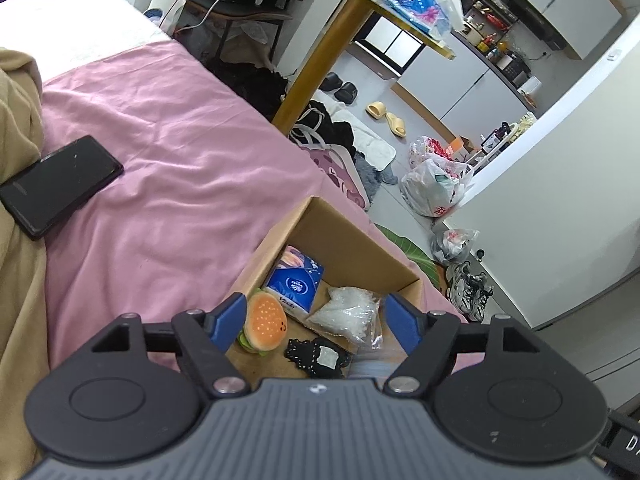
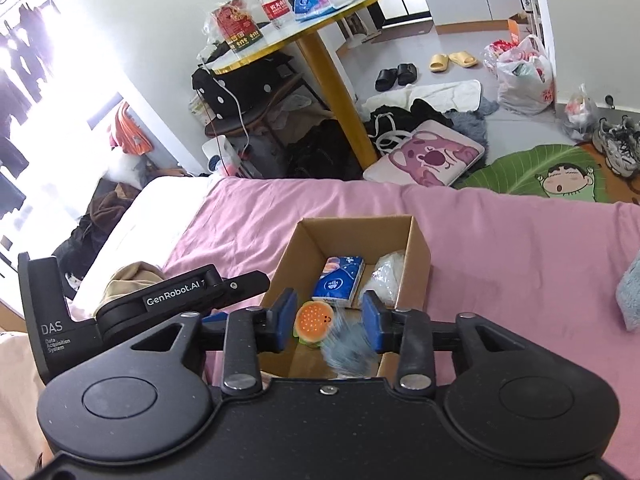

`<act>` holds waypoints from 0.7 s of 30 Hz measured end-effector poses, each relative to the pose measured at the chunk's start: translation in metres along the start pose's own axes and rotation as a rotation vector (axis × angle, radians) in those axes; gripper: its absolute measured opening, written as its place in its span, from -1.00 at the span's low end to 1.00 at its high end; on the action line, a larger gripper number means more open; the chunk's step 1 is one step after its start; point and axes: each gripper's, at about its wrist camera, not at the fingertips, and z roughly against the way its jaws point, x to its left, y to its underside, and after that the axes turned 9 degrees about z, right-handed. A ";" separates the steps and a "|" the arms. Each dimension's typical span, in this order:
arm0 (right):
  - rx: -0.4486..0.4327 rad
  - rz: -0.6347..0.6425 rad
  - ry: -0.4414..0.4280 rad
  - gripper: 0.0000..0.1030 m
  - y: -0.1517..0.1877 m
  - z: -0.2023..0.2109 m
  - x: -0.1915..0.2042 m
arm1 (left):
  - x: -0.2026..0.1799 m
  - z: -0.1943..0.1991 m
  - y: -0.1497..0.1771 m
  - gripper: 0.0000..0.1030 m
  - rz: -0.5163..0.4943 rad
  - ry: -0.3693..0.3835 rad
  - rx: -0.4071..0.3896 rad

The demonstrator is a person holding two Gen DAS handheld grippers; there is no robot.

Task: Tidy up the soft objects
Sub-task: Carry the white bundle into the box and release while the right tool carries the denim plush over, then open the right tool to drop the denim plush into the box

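Cardboard box (image 2: pixel 420 248) sits on the pink bedsheet (image 2: pixel 500 248). Inside it already: burger plush (image 1: pixel 265 326), blue tissue pack (image 1: pixel 296 280), clear plastic bag (image 1: pixel 348 312), black knit piece (image 1: pixel 316 356). A blurred grey-blue fluffy item (image 2: pixel 348 350) shows just below my right gripper (image 2: pixel 330 318), which stands open over the box; I judge it dropping in, contact unclear. Left gripper (image 1: pixel 316 318) spread wide, empty, above the box. Another fluffy blue thing (image 2: pixel 630 296) lies on the sheet, probably left to sort.
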 end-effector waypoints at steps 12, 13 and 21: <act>-0.001 -0.021 0.033 0.11 -0.003 0.030 -0.016 | -0.035 0.026 0.010 0.84 -0.125 -0.020 -0.023; 0.002 -0.022 0.034 0.14 -0.003 0.035 -0.020 | -0.039 0.028 0.011 0.85 -0.134 -0.023 -0.020; 0.011 -0.035 0.069 0.60 -0.005 0.060 -0.045 | -0.063 0.043 0.024 0.99 -0.219 -0.036 -0.032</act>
